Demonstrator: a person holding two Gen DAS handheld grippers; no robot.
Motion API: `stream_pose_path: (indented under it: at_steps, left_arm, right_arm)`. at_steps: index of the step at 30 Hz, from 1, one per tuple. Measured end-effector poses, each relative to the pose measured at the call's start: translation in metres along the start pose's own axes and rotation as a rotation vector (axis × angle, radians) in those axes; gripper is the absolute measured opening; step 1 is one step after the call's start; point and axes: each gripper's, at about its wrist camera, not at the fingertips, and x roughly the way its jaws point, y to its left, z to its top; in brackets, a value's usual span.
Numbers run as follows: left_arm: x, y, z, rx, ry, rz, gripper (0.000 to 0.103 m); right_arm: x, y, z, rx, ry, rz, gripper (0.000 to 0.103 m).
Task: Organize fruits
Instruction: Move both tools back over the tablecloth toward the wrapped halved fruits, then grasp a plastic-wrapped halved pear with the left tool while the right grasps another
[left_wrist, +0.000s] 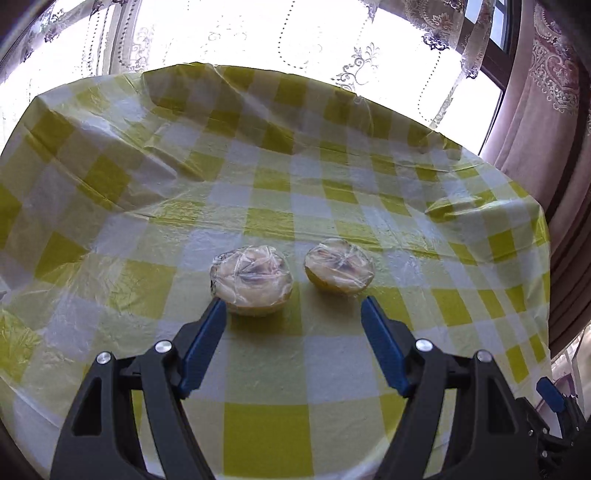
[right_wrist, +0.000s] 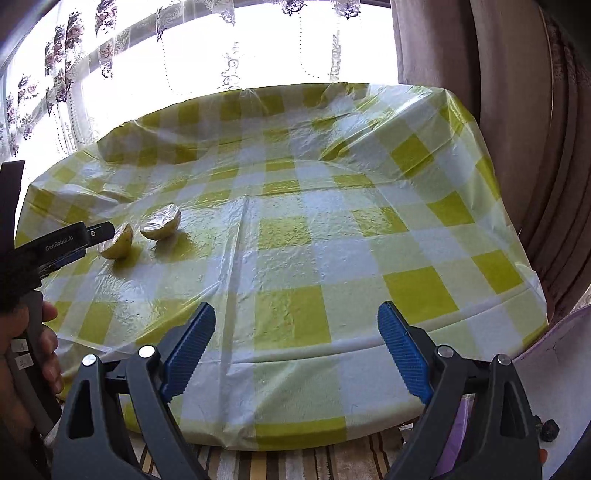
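Two cut fruit halves wrapped in clear film lie side by side on the checked tablecloth, cut faces up: the left half (left_wrist: 252, 283) and the right half (left_wrist: 339, 270). My left gripper (left_wrist: 293, 304) is open, hovering just in front of them, its left fingertip close beside the left half. In the right wrist view the halves sit far left, one (right_wrist: 117, 242) partly behind the left gripper's body (right_wrist: 59, 243), the other (right_wrist: 161, 222) beside it. My right gripper (right_wrist: 296, 310) is open and empty above the table's near edge, well right of the fruit.
The table (left_wrist: 280, 417) carries a yellow-and-white checked cloth under wrinkled clear plastic. Lace curtains and a bright window (left_wrist: 258, 33) stand behind it; a heavy curtain (right_wrist: 535, 147) hangs at the right. A striped rug (right_wrist: 295, 461) lies below the near edge.
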Motion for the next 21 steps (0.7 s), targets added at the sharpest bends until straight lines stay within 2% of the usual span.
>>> stream_pose_path:
  at_steps: [3, 11, 18, 19, 21]
  left_arm:
    - [0.011, 0.012, 0.005, -0.022, 0.034, 0.014, 0.083]
    - [0.039, 0.021, 0.012, -0.036, 0.099, 0.028, 0.083]
    - [0.058, 0.027, 0.02, -0.033, 0.121, 0.056, 0.083]
    - [0.06, 0.027, 0.02, -0.034, 0.122, 0.057, 0.083]
    - [0.064, 0.026, 0.021, -0.02, 0.127, 0.063, 0.07]
  right_arm:
    - [0.008, 0.009, 0.004, -0.013, 0.006, 0.015, 0.087]
    - [0.028, 0.033, 0.015, -0.043, 0.025, 0.048, 0.087]
    - [0.042, 0.053, 0.019, -0.08, 0.046, 0.066, 0.087]
    - [0.043, 0.054, 0.019, -0.082, 0.049, 0.065, 0.087]
    - [0.047, 0.056, 0.02, -0.085, 0.057, 0.064, 0.087]
